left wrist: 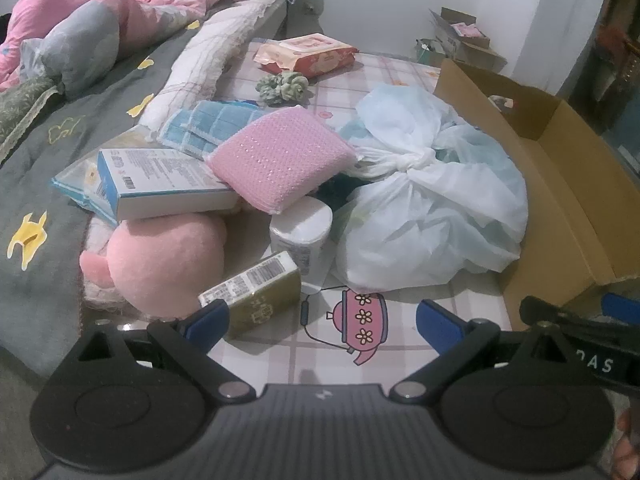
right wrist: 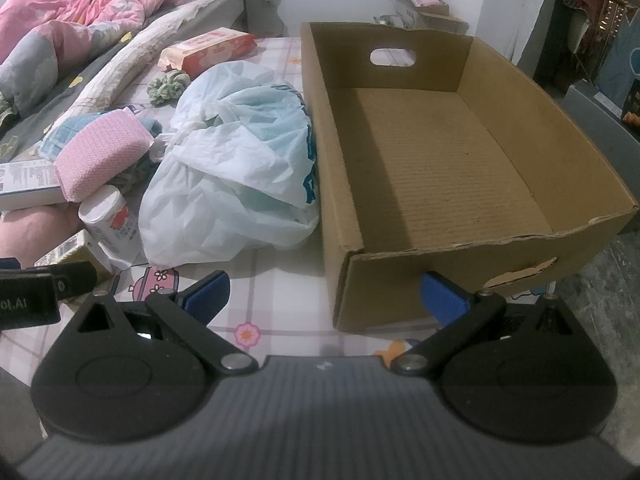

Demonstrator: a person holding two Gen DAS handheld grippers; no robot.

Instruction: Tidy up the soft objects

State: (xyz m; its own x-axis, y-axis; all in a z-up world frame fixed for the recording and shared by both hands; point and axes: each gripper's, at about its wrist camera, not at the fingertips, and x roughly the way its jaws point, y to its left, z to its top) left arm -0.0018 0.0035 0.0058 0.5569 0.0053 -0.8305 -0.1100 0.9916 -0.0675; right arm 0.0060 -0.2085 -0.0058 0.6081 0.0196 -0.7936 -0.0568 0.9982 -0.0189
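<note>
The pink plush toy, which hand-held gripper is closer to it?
Left. The left hand-held gripper sits just beside the pink plush toy; the right hand-held gripper faces the cardboard box, farther away.

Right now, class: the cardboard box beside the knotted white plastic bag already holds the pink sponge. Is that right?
Not quite. The cardboard box beside the knotted white plastic bag is empty; the pink sponge lies outside, left of the bag. The right wrist view shows it.
</note>
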